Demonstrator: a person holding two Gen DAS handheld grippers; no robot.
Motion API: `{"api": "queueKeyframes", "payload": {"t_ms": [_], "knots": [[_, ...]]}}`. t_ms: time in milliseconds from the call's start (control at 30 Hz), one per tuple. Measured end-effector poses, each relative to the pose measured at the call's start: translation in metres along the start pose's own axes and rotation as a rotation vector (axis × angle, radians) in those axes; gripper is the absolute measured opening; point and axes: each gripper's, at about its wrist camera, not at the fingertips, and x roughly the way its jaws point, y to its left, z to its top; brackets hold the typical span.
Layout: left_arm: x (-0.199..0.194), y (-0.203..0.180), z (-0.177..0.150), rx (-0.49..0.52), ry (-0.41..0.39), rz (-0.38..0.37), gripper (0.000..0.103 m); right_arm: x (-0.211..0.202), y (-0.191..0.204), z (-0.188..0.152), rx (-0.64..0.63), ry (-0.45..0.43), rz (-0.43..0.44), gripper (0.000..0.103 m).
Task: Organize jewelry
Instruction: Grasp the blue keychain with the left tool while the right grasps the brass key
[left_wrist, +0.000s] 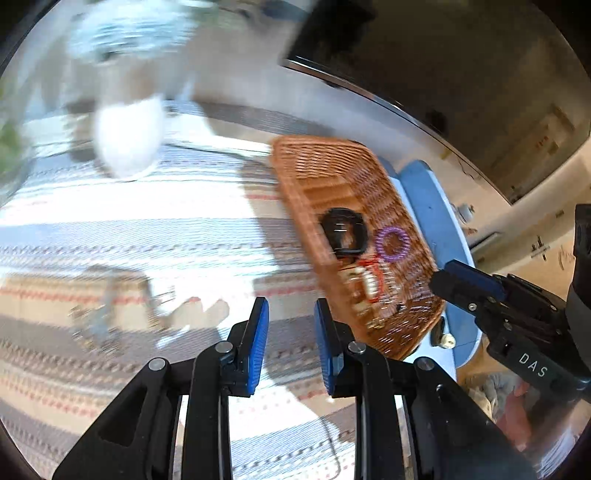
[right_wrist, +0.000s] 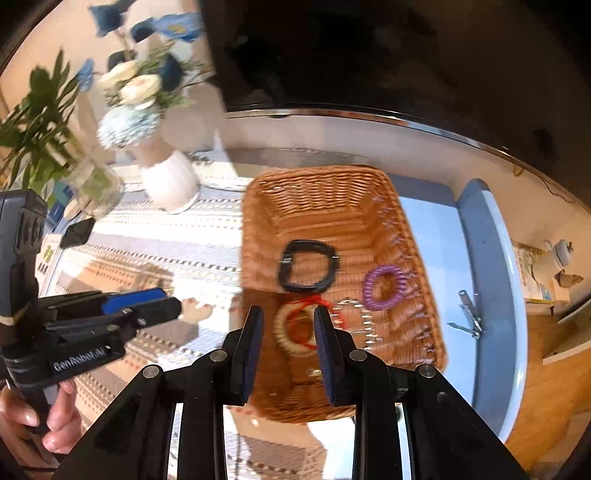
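Striped woven cloth (right_wrist: 155, 258) covers the tabletop, with a white vase (right_wrist: 170, 184) of flowers at the back and a dark screen (right_wrist: 369, 55) behind it. On the cloth sits a wicker basket (right_wrist: 317, 192), and most of the jewelry is already in it: a black bangle (right_wrist: 308, 269), a purple coil ring (right_wrist: 384, 288), a pale beaded bracelet with a red cord (right_wrist: 303, 328), and a silvery chain (right_wrist: 360, 321) beside them.

Both tools are empty. The right gripper (right_wrist: 288, 332) hangs above the near end of the basket with its jaws a little apart and nothing between them. The left gripper (left_wrist: 291, 325) is over the cloth just beside the basket's near wall, likewise slightly parted and holding nothing.

Out on the cloth lies a blurred cluster of something metallic (left_wrist: 99, 317); it looks like jewelry not yet gathered, though I cannot tell what piece it is.

The risks I see: the two tools are near each other and could knock together by the basket rim. A chain on woven cloth could snag a thread or slip out of narrow pads. Jaws this little open may also push a piece away instead of straddling it.
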Motion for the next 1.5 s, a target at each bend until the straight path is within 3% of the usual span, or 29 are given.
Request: {"api": "queueKeyframes", "payload": {"t_ms": [333, 633, 800, 967, 1167, 1500], "knots": [[-0.06, 0.107, -0.047, -0.165, -0.077, 0.121, 0.024, 0.012, 0.074, -0.013, -0.07, 0.031, 0.067, 0.028], [-0.068, 0.174, -0.076, -0.266, -0.084, 0.164, 0.024, 0.057, 0.119, -0.018, -0.073, 0.12, 0.203, 0.028], [-0.05, 0.181, -0.068, -0.233, -0.039, 0.12, 0.024, 0.102, 0.131, -0.014, -0.004, 0.198, 0.288, 0.028], [-0.022, 0.175, -0.037, -0.163, -0.005, 0.053, 0.024, 0.131, 0.141, -0.007, 0.015, 0.211, 0.291, 0.028], [0.016, 0.173, -0.013, -0.122, 0.053, 0.051, 0.024, 0.157, 0.151, -0.002, -0.029, 0.221, 0.255, 0.028], [0.048, 0.168, -0.003, -0.096, 0.096, 0.072, 0.024, 0.18, 0.153, -0.001, -0.027, 0.238, 0.243, 0.028]]}}
